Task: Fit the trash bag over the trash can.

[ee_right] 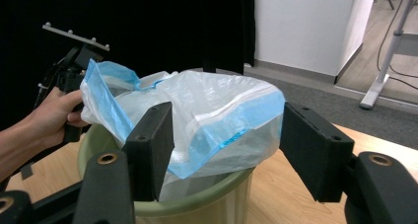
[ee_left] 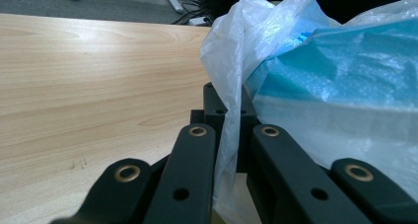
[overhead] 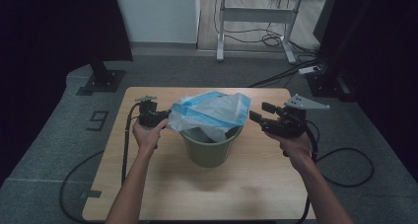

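1. The bench (overhead: 148,184) carries everything; the green bin (overhead: 209,152) stands near its middle with nothing steadying it. If I pull sideways on the liner, I judge the bin could slide or tip.
2. The plastic bag (overhead: 212,110), white with blue bands, sits bunched over the bin's mouth, partly inside, its rim not yet folded over the edge. Uneven pulling could lift it out altogether.
3. My left tool (overhead: 165,118) is clenched on a thin fold of the bag at the bin's left side. The film is slippery and could slide free or tear.
4. My right tool (overhead: 260,116) is released, jaws wide, just beside the bag's right edge, apart from it. Closing too deep could snag several layers.
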